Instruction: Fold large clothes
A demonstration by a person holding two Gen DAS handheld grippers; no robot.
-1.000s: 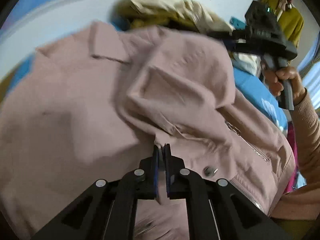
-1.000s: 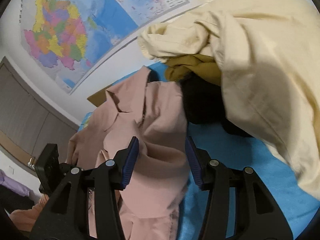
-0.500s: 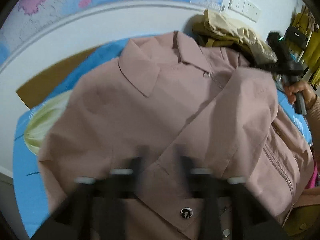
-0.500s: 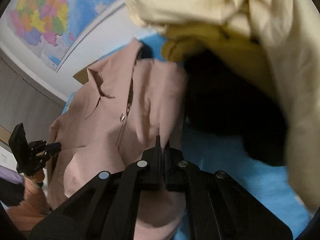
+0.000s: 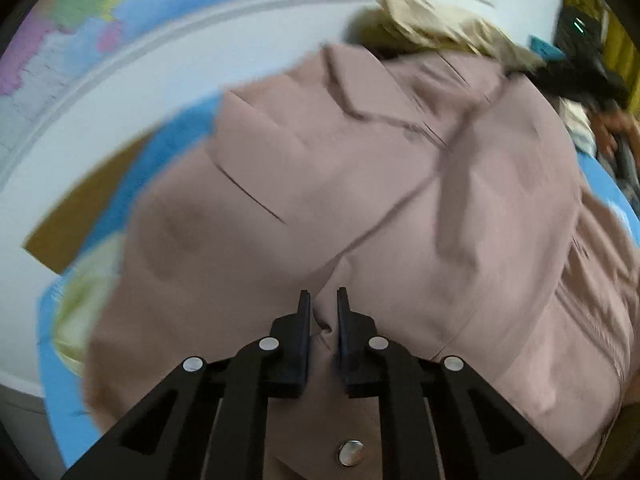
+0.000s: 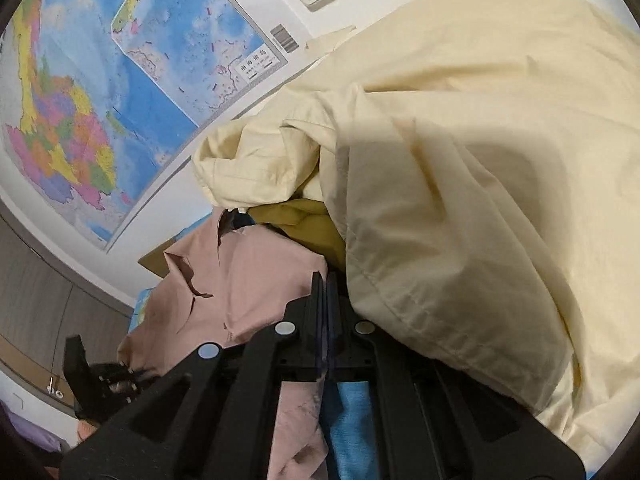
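A large dusty-pink jacket point(image 5: 304, 184) with collar, zipper and snap buttons lies spread on the blue bed cover point(image 5: 60, 400). My left gripper point(image 5: 323, 300) sits low over its folded sleeve, jaws narrowly apart with a pinch of pink fabric between them. In the right wrist view the jacket point(image 6: 240, 280) lies at lower left. My right gripper point(image 6: 325, 280) is shut at the jacket's edge; whether it holds cloth I cannot tell. The left gripper point(image 6: 100, 380) shows there at far lower left.
A heap of cream point(image 6: 460, 200), mustard point(image 6: 308, 224) and dark clothes lies right beside the jacket's far end. A map point(image 6: 80, 100) hangs on the white wall behind the bed. A pale yellow-green item point(image 5: 80, 300) lies under the jacket's left edge.
The left gripper let go of the sleeve, opened, then came back down and nearly closed on a fold. The right gripper shut and swung up toward the cream heap.
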